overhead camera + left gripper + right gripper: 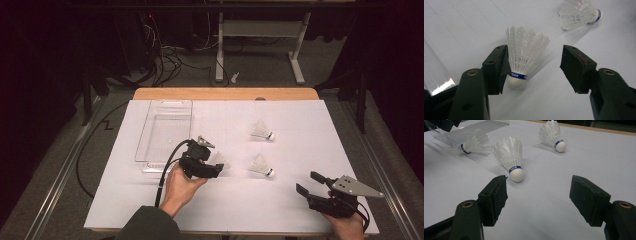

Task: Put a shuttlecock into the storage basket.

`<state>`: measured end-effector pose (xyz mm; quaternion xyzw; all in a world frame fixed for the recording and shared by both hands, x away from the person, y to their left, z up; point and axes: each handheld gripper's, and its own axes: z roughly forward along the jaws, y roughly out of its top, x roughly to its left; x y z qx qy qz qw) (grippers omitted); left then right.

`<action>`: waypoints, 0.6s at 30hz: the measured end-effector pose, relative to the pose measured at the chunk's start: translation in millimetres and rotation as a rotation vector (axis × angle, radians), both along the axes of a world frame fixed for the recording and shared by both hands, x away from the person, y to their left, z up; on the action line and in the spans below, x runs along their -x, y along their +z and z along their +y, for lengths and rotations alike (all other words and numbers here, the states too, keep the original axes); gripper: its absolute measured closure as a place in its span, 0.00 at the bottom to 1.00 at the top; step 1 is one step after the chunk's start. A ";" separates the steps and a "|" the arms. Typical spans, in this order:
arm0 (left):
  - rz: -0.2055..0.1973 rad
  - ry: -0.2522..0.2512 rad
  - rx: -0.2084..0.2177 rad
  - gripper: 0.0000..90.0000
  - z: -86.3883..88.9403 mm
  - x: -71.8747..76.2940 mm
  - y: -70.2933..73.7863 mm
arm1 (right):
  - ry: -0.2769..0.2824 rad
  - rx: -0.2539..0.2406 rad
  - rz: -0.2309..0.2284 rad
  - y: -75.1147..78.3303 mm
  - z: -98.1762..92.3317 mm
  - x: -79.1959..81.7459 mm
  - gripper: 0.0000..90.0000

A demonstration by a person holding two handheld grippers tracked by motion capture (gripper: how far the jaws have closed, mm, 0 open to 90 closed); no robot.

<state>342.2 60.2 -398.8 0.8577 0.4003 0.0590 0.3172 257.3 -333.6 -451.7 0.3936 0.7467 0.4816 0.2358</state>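
Three white feather shuttlecocks with blue bands lie on the white sheet [280,205]. My left gripper [218,167] is open around the left shuttlecock [220,159]. In the left gripper view this shuttlecock [524,57] lies between the jaws of the left gripper [535,53], its cork against the left pad and well apart from the right pad. My right gripper [307,182] rests open at the front right with nothing between its jaws. From the right gripper [539,182], the middle shuttlecock [510,157] lies just ahead.
A clear plastic tray [150,122] stands at the back left of the sheet, just behind the left hand. The far shuttlecock [261,130] and the middle shuttlecock [261,165] lie right of centre. The wooden table edge [225,93] runs along the back.
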 end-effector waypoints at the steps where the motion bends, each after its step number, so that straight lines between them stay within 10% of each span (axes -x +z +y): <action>1: 0.004 -0.002 -0.008 0.44 -0.5 -0.6 -0.8 | 0.000 0.000 0.000 0.0 0.0 0.0 0.34; 18: 0.054 -0.003 -0.096 0.43 -7.7 -5.7 -9.4 | 0.005 0.002 0.004 -0.4 0.4 -0.2 0.34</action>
